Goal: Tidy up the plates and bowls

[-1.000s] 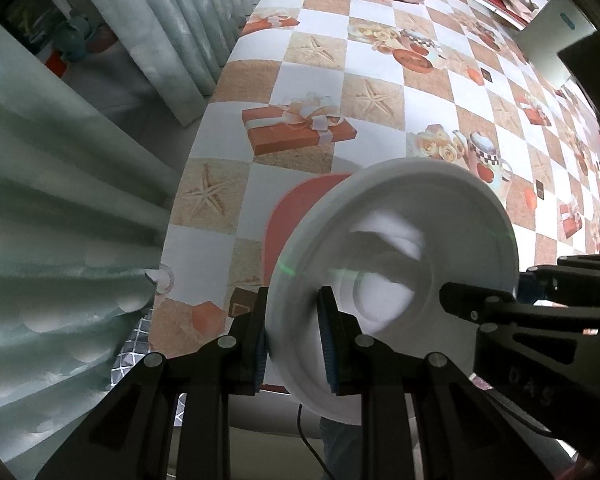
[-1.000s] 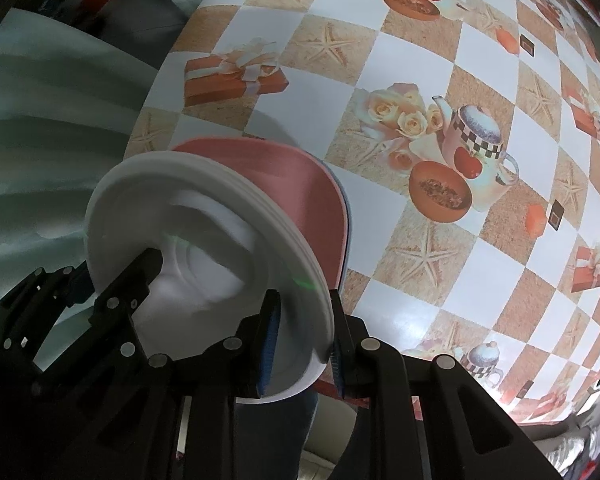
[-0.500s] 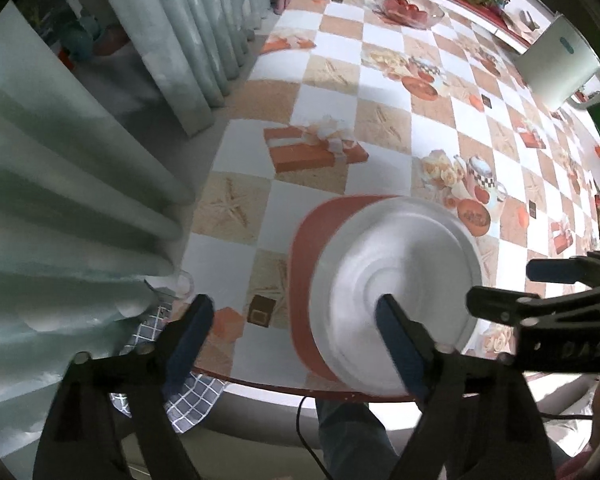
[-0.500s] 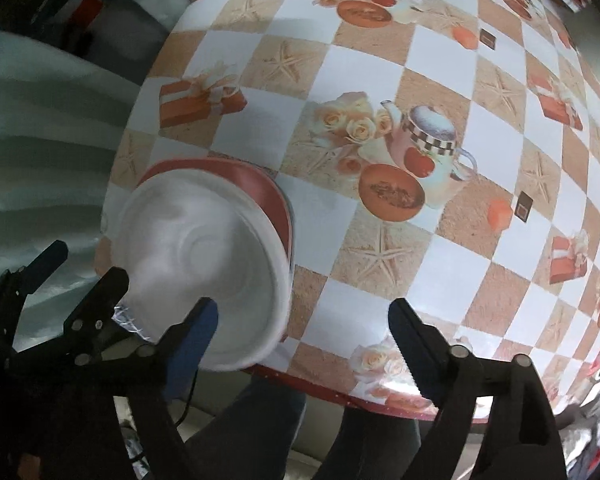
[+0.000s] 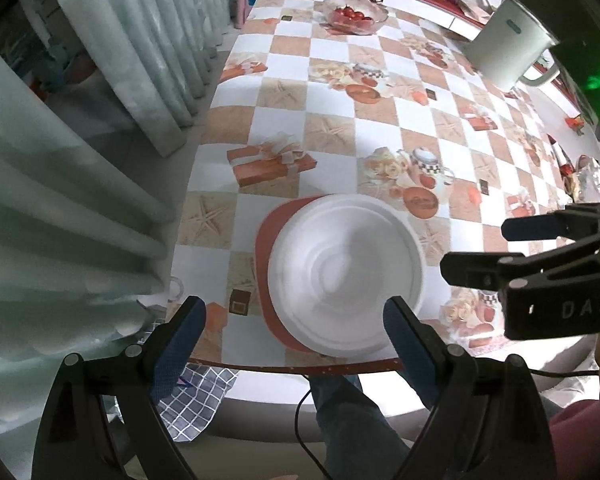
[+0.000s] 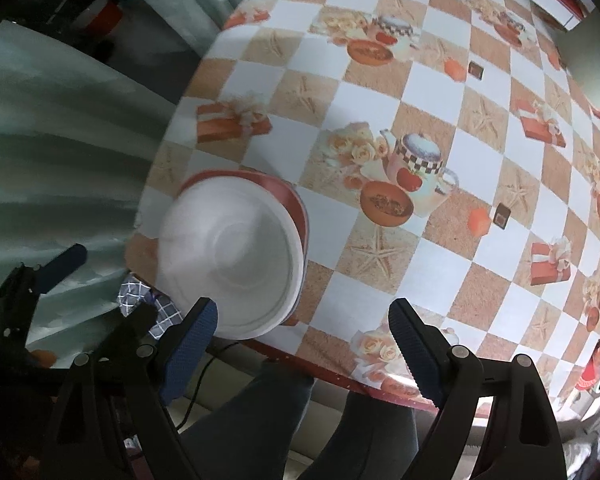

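A white plate (image 5: 346, 274) lies on top of a red plate (image 5: 265, 240) near the table's front edge; both also show in the right wrist view, the white plate (image 6: 228, 268) over the red plate (image 6: 292, 200). My left gripper (image 5: 294, 330) is open and empty, raised above the front edge just short of the stack. My right gripper (image 6: 302, 338) is open and empty, above the front edge to the right of the stack. The right gripper also shows in the left wrist view (image 5: 496, 250).
The table (image 5: 332, 104) has a checkered printed cloth. A glass bowl of red fruit (image 5: 354, 16) and a white appliance (image 5: 508, 50) stand at the far end. Pale curtains (image 5: 60, 200) hang at the left. The person's legs (image 6: 284, 420) are below the front edge.
Both grippers let go of the white plate, which now lies flat on the red plate. Both opened wide and drew back and up from the stack.
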